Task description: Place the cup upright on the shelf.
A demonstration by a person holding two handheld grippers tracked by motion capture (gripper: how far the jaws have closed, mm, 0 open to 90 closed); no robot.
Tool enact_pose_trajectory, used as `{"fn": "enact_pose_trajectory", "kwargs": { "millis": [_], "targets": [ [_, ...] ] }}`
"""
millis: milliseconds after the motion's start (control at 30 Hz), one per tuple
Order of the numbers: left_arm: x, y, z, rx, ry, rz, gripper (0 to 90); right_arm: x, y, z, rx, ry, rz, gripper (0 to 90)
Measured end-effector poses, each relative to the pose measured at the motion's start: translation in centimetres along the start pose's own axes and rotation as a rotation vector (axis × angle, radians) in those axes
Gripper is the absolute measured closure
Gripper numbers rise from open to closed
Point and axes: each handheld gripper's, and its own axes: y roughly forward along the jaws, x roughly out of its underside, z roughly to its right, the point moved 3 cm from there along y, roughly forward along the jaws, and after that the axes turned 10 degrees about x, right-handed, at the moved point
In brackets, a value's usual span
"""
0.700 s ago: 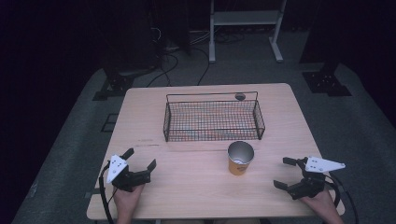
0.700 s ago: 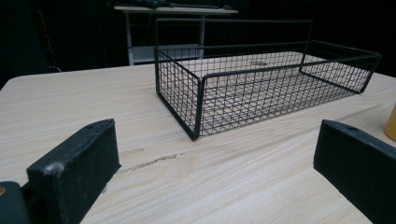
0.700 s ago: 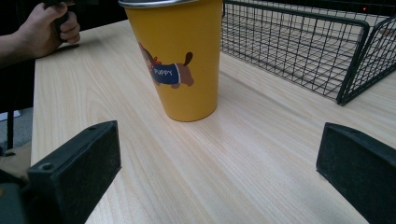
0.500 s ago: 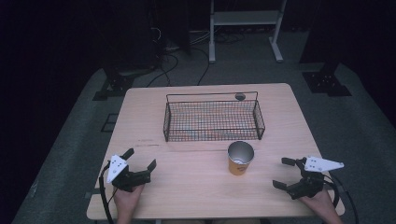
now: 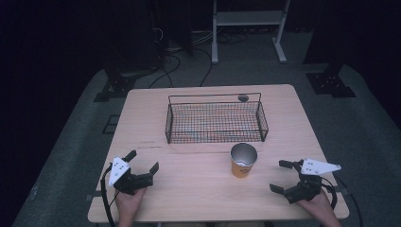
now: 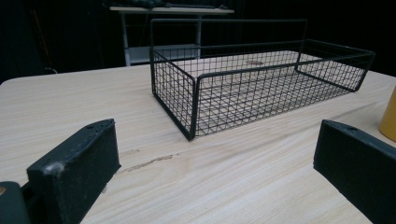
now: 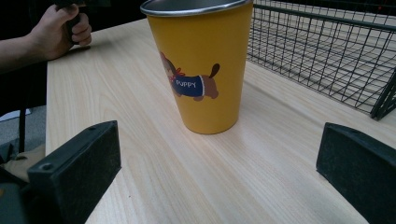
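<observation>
The table (image 5: 198,189) is pale wood, and toward its far side sits a black wire basket (image 5: 216,119), its floor showing the wood through the mesh. Just in front of the basket's right end, apart from it, a yellow cup (image 5: 243,161) stands upright (a cartoon dog and the word "PUPPY" are printed on its side). The right gripper (image 5: 283,176) rests near the table's front right edge with its jaws spread wide, pointing at the cup, which stands a little beyond them, untouched. The left gripper (image 5: 142,161) sits near the front left edge, jaws likewise wide apart and holding nothing, facing the basket's near corner.
</observation>
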Motion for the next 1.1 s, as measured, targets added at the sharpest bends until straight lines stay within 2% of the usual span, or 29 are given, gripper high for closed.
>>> {"fn": "enact_pose_trajectory", "kwargs": {
  "millis": [767,867,1100],
  "targets": [
    [0.0,0.1,0.1,-0.005,0.006,-0.009,0.0,-2.1,1.7,-1.7,-0.055,-0.031,0.037,0.0],
    [0.0,0.1,0.1,-0.009,0.006,-0.009,0.0,-2.4,2.6,-1.8,-0.065,-0.042,0.024,0.0],
    [0.0,0.1,0.1,-0.009,0.007,-0.011,0.0,-2.9,3.9,-1.7,-0.067,-0.031,-0.015,0.0]
  ]
}}
